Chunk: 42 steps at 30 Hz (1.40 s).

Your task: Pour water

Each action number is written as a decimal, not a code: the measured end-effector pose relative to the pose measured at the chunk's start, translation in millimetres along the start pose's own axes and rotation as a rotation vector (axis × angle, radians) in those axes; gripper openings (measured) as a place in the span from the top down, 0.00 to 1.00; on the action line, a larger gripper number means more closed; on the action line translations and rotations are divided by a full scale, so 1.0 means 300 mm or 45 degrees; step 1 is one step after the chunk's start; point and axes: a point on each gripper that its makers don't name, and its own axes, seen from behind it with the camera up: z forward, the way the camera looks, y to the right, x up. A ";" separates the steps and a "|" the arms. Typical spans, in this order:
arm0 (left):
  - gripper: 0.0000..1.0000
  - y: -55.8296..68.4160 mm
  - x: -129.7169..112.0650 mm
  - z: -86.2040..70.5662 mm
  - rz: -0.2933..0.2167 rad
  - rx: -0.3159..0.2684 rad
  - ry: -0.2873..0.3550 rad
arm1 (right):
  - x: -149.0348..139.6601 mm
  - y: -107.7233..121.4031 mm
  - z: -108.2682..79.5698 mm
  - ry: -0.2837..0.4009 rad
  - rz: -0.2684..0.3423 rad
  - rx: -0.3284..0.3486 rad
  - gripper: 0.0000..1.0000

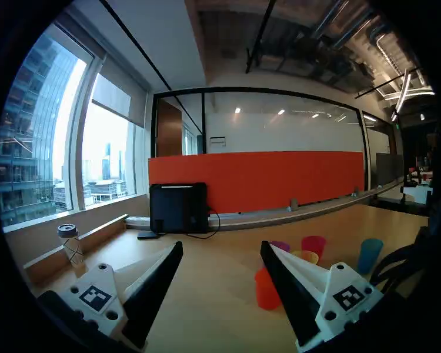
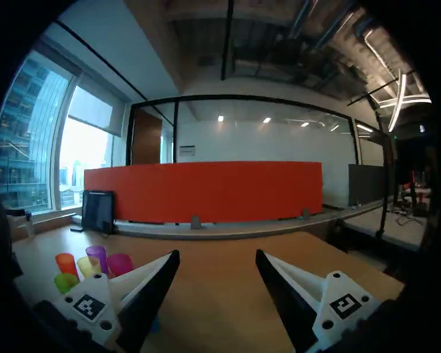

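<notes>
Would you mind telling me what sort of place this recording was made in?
Most likely a high-rise office: a long wooden desk with an orange divider panel, a glass-walled room behind it, and tall windows looking onto city towers.

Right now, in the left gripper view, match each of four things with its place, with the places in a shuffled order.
Things:
1. jar
2. black monitor
3. blue cup
4. orange cup

Places:
A. nearest of the cups
B. on the window ledge
C. farthest right of the cups
D. in front of the orange panel

Pairs: 1-B, 2-D, 3-C, 4-A
</notes>
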 end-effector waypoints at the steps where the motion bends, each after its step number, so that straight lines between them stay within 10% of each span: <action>1: 0.02 -0.002 0.003 0.000 -0.003 0.004 0.005 | 0.002 0.002 -0.001 0.008 0.001 -0.008 0.00; 42: 0.02 -0.031 -0.163 0.059 -0.011 0.058 0.069 | 0.017 -0.056 -0.030 0.037 -0.073 -0.063 0.00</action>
